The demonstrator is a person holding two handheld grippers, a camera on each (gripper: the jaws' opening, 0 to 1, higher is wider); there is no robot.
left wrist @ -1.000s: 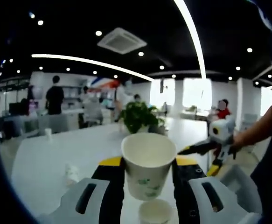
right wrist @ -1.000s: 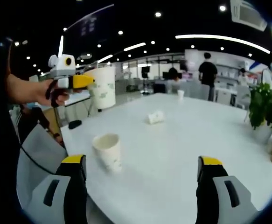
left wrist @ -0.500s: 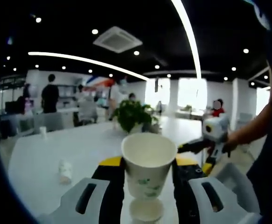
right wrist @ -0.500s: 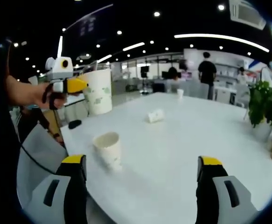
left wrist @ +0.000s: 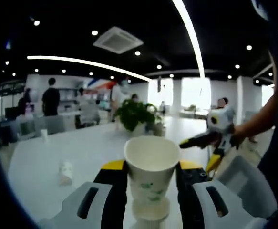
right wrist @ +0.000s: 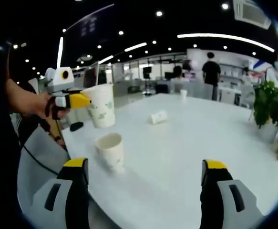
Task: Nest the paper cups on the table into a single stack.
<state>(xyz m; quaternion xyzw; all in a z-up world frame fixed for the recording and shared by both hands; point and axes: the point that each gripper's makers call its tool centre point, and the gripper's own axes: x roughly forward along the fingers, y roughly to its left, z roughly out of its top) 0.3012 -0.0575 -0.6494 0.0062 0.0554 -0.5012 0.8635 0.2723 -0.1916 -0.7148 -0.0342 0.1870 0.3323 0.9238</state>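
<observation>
The left gripper (left wrist: 150, 183) is clamped on an upright paper cup (left wrist: 151, 168), its yellow-tipped jaws pressed to either side of the cup's printed wall. Seen in the right gripper view, that held cup (right wrist: 101, 105) hangs in the air just above a second paper cup (right wrist: 110, 150) standing upright near the corner of the white table (right wrist: 186, 157), the two cups close but apart. In the left gripper view the standing cup's rim (left wrist: 150, 210) peeks out directly beneath the held one. The right gripper (right wrist: 146, 191) hovers low over the table edge with its jaws spread wide, holding nothing. A third paper cup (right wrist: 159, 117) lies on its side farther along the table, and a fourth small cup (right wrist: 183, 94) stands at the far end. A potted plant (right wrist: 271, 112) sits on the table's right side.
</observation>
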